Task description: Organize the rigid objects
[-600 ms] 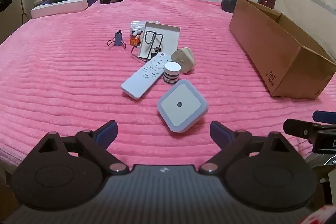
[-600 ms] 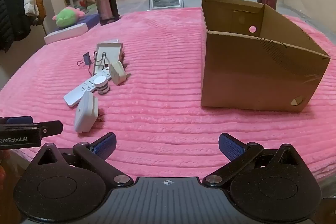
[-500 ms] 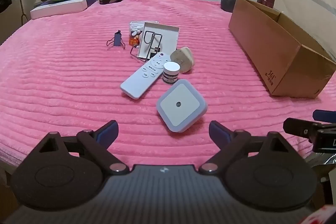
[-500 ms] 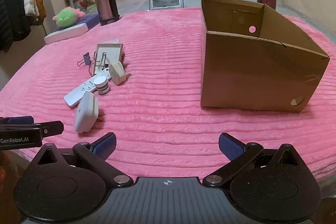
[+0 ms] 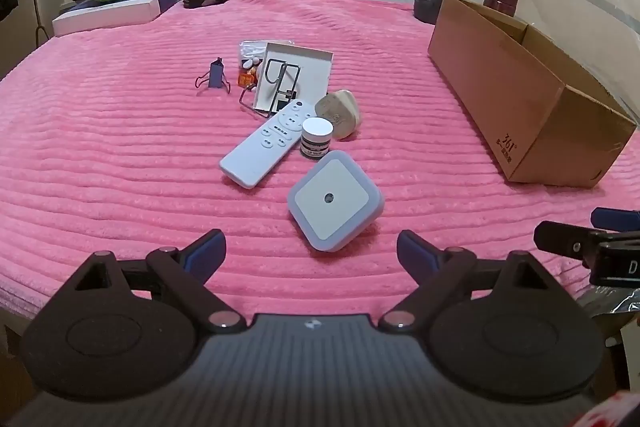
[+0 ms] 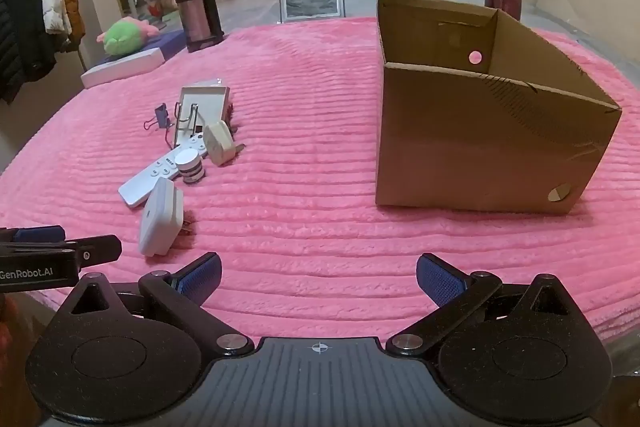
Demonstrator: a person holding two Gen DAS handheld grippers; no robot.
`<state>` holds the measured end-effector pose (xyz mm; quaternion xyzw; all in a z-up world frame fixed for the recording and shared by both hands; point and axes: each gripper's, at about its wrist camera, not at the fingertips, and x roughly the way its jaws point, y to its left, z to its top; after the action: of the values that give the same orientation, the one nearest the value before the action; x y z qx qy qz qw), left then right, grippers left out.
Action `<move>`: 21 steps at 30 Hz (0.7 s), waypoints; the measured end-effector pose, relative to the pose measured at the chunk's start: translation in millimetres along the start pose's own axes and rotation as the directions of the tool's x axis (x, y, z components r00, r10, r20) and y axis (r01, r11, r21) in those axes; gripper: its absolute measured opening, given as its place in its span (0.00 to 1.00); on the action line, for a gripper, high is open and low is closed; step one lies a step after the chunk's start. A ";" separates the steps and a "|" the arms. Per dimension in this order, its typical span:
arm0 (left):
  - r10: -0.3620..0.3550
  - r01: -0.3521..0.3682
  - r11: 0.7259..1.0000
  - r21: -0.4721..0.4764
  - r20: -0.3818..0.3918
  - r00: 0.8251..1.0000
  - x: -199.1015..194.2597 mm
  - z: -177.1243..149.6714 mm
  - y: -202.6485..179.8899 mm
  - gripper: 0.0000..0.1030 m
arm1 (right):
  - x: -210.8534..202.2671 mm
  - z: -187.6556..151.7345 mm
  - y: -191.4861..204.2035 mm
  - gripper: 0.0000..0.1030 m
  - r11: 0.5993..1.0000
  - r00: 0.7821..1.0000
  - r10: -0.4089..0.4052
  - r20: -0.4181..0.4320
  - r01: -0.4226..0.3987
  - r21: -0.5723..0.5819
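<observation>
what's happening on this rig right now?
A person holds a tool in each hand over a pink blanket. Both the left tool and right tool are open and empty. A small pile waits untouched: night light, remote, jar, plug, clip. What shows of the inside of the box is bare. Nothing picked yet.

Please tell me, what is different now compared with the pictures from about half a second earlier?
Almost nothing changed. Both the left gripper and the right gripper are open and empty as before, low over the near edge of the pink blanket. The square night light, remote and cardboard box lie where they were.
</observation>
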<state>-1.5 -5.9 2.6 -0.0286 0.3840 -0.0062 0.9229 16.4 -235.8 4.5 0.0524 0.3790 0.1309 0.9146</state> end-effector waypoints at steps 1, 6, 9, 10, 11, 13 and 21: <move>0.000 0.000 1.000 -0.001 0.000 1.000 0.0 0.0 -0.4 0.87 | 0.0 0.6 -0.2 0.98 1.000 1.000 -0.001 0.000 0.001 0.001; -0.004 0.004 1.000 -0.007 -0.001 1.000 1.1 -0.3 -0.2 0.87 | -0.4 1.2 -0.2 0.98 1.000 1.000 -0.004 0.001 0.004 0.001; -0.003 0.003 1.000 -0.007 -0.001 1.000 1.1 -0.2 -0.4 0.87 | -0.6 1.2 0.2 0.98 1.000 1.000 -0.005 0.001 0.005 0.001; -0.004 0.004 1.000 -0.007 -0.001 1.000 1.1 -0.2 -0.5 0.87 | -0.6 1.3 0.0 0.98 1.000 1.000 -0.004 0.001 0.004 0.001; -0.003 0.003 1.000 -0.007 -0.001 1.000 1.1 -0.2 -0.4 0.87 | -0.7 1.3 -0.1 0.98 1.000 1.000 -0.003 0.001 0.003 0.001; -0.004 0.004 1.000 -0.007 -0.001 1.000 1.1 -0.2 -0.3 0.87 | -0.7 1.4 0.1 0.98 1.000 1.000 -0.004 0.002 0.004 0.000; -0.008 0.008 1.000 -0.013 0.000 1.000 1.1 -0.8 1.6 0.87 | -1.5 3.0 0.4 0.98 1.000 1.000 -0.006 0.002 0.006 -0.002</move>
<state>-1.3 -4.4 1.1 -0.0363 0.3838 -0.0074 0.9227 17.4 -235.8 7.7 0.0502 0.3783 0.1284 0.9154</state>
